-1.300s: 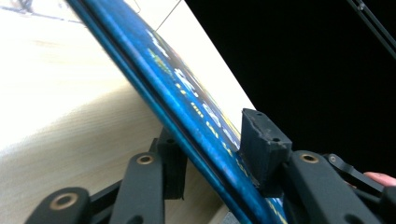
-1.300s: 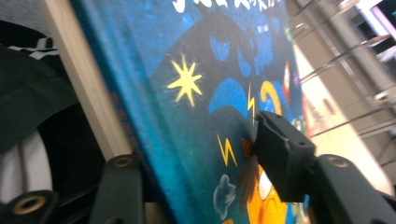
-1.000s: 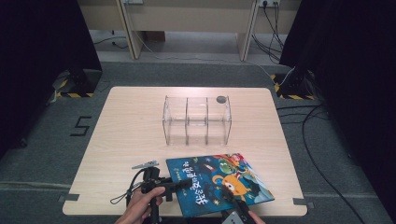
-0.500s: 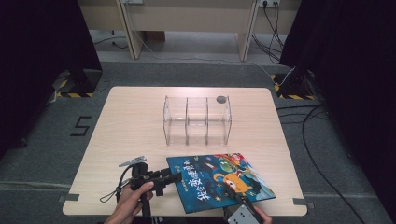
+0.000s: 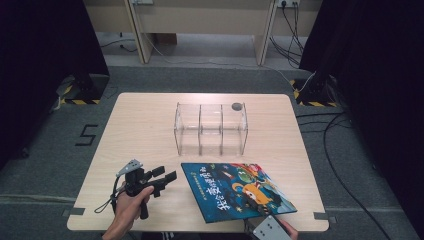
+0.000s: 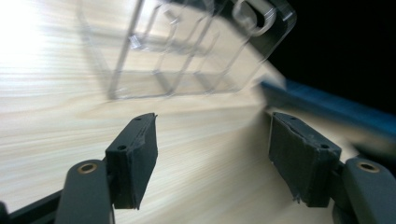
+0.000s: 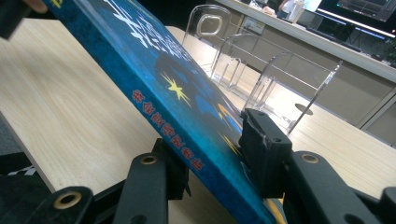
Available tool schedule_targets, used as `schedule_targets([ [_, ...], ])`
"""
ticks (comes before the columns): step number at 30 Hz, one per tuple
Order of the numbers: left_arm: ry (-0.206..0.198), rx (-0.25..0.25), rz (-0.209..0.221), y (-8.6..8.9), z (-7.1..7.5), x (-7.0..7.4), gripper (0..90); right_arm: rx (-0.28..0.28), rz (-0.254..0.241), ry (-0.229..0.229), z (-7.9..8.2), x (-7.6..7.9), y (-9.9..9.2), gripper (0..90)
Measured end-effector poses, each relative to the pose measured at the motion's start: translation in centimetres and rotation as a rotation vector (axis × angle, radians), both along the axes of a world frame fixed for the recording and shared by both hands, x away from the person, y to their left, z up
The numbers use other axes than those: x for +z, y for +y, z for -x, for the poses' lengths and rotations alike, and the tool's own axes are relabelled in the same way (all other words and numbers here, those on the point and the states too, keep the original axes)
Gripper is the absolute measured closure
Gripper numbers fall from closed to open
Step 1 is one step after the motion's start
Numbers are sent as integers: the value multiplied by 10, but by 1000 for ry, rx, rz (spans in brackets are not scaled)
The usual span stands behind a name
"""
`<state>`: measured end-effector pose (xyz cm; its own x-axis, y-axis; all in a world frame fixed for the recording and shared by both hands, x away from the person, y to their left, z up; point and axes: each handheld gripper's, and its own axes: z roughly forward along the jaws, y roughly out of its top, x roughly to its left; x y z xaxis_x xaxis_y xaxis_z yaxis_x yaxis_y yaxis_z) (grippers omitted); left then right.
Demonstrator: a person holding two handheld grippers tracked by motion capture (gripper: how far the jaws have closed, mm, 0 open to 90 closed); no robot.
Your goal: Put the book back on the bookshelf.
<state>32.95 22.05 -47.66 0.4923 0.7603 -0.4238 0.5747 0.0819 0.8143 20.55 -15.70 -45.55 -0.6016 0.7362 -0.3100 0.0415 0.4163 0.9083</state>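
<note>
One book (image 5: 237, 190) lies at lower centre, its near edge clamped by the right gripper (image 7: 212, 154). Left gripper (image 5: 165, 179), jaws apart and just opened, holds nothing. One clear rack (image 5: 210, 129) stands above; the right gripper view reveals the book's spine.

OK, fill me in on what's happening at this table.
A person works with a hand-held gripper in each hand. The right gripper is clamped on the near edge of a blue picture book, tilting it up off the wooden table. The left gripper is beside the book's left edge, its jaws open with nothing between them after just opening. A clear acrylic rack with three compartments stands empty behind the book.
</note>
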Motion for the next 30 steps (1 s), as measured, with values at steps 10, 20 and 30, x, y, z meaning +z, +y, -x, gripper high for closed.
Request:
schedule_targets([
  [10,76,-71,-176,-15,-6,-21,204,3,-5,3,-1,0,-1,628],
  [20,84,-149,-228,-31,-1,-27,194,-7,-105,23,-4,5,-11,624],
  [30,92,-156,-219,-31,-1,-27,201,-5,-288,59,-5,11,-30,624],
])
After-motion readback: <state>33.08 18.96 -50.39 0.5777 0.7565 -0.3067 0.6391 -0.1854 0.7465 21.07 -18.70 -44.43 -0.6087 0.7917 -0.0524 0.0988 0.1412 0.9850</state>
